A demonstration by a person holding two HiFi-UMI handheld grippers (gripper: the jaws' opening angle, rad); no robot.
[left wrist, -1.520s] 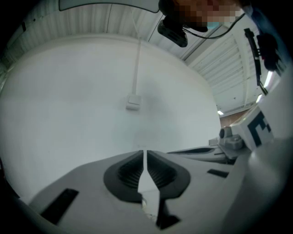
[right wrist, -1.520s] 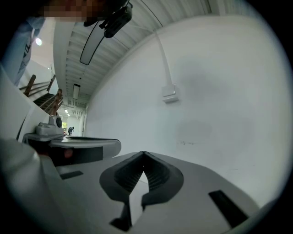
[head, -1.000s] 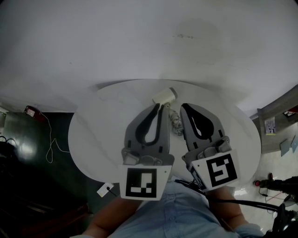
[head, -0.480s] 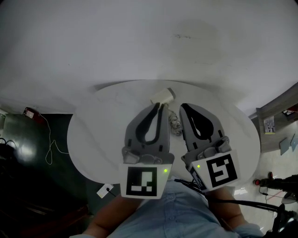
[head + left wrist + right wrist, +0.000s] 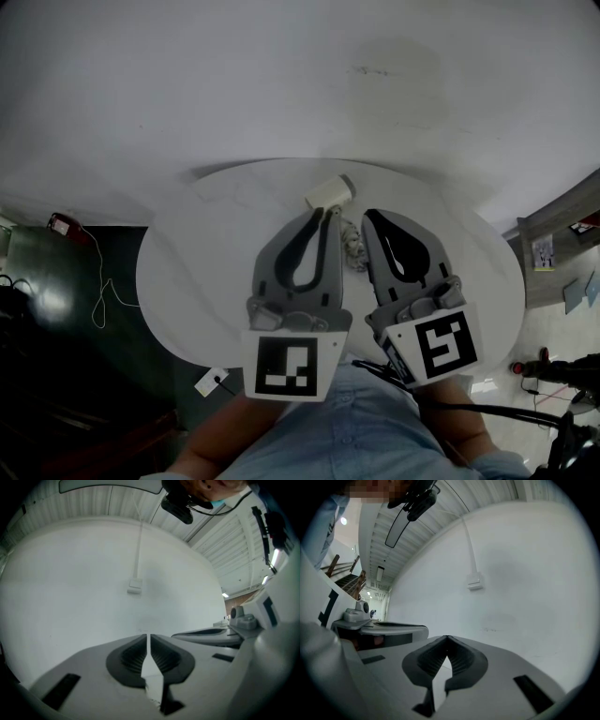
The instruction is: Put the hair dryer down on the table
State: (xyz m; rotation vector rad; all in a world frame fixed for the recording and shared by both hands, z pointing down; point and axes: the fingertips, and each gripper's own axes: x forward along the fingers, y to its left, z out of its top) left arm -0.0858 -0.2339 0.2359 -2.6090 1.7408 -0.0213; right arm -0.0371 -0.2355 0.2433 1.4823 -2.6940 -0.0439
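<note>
A white hair dryer [image 5: 330, 193] lies on the round white table [image 5: 187, 272], just past the tip of my left gripper [image 5: 327, 214]. Whether that tip touches it I cannot tell. Its bunched cord [image 5: 353, 246] runs back between the two grippers. My left gripper [image 5: 148, 637] is shut to a thin slit, and nothing shows between its pads. My right gripper [image 5: 368, 216] hovers beside it over the table. In the right gripper view my right gripper [image 5: 447, 638] is shut and empty. Both gripper views look at the wall, and the dryer is hidden from them.
A white wall rises behind the table, with an outlet box [image 5: 134, 585] and a conduit above it. Dark green floor at the left holds a red object [image 5: 64, 225] and a thin white cable [image 5: 105, 302]. A grey shelf [image 5: 562, 234] stands at the right.
Both grippers and the dryer stay almost where they were. Green lights on the marker cubes, lit half a second ago, are off now.
</note>
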